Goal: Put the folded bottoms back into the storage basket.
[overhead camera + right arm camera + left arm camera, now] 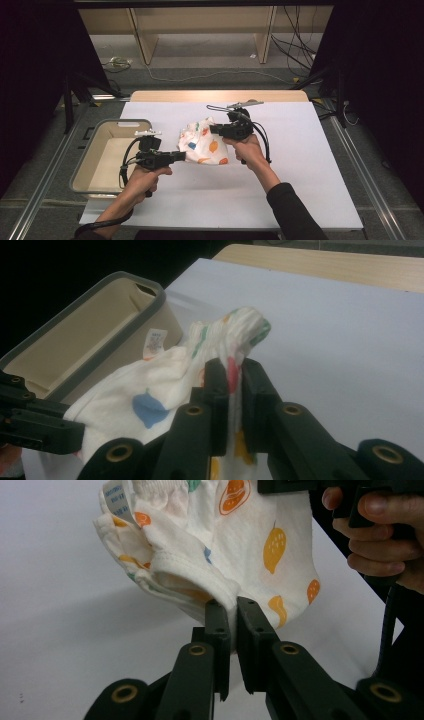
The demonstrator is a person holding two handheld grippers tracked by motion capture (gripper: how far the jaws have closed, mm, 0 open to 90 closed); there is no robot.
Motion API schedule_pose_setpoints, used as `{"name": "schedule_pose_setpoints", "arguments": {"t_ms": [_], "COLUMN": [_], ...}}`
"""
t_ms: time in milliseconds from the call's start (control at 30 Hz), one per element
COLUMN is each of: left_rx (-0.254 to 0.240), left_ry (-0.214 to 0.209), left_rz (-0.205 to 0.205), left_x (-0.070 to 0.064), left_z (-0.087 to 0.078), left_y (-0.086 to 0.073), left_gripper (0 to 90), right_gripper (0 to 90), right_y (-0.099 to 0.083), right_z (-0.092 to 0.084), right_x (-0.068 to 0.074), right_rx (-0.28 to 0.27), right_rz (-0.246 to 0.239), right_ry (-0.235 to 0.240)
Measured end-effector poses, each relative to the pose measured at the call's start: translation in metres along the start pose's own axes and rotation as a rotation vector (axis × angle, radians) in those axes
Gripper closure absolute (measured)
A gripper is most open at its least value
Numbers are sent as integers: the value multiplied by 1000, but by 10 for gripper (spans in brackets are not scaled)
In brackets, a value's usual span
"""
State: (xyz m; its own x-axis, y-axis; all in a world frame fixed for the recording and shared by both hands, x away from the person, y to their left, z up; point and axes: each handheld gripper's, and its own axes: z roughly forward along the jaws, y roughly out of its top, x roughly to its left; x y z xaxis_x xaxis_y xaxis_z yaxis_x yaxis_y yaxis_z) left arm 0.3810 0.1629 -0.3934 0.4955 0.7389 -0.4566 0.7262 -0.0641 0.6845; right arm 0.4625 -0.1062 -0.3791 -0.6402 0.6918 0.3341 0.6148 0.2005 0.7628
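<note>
A small white garment (203, 142) printed with orange, blue and green shapes hangs between my two grippers above the white table sheet. My left gripper (183, 156) is shut on its near left edge; in the left gripper view the cloth (225, 545) is pinched between the black jaws (233, 611). My right gripper (212, 128) is shut on the far right edge, and its jaws (233, 367) clamp a bunched fold of the garment (165, 385). A white label (155, 342) shows on the cloth.
A beige bin with a grey rim (84, 160) stands at the table's left edge, close to my left hand. The white sheet (310, 165) covers the table; a wooden strip (215, 95) shows at its far edge. Cables lie on the floor beyond.
</note>
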Motion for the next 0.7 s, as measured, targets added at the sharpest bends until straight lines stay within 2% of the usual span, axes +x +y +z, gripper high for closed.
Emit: {"name": "schedule_pose_setpoints", "arguments": {"t_ms": [67, 267, 467, 700], "left_rx": [2, -17, -15, -19], "left_ry": [2, 15, 10, 19], "left_rz": [8, 0, -4, 1], "left_x": [2, 8, 15, 19], "left_z": [-3, -14, -25, -31], "left_y": [0, 0, -2, -2], "left_gripper": [837, 837, 837, 837], "right_gripper": [834, 834, 833, 833], "right_y": [1, 4, 7, 10], "right_z": [2, 9, 14, 19], "right_x": [2, 11, 19, 24], "right_rx": [-1, 0, -3, -11], "right_rz": [0, -9, -24, -20], "right_ry": [3, 17, 25, 33]}}
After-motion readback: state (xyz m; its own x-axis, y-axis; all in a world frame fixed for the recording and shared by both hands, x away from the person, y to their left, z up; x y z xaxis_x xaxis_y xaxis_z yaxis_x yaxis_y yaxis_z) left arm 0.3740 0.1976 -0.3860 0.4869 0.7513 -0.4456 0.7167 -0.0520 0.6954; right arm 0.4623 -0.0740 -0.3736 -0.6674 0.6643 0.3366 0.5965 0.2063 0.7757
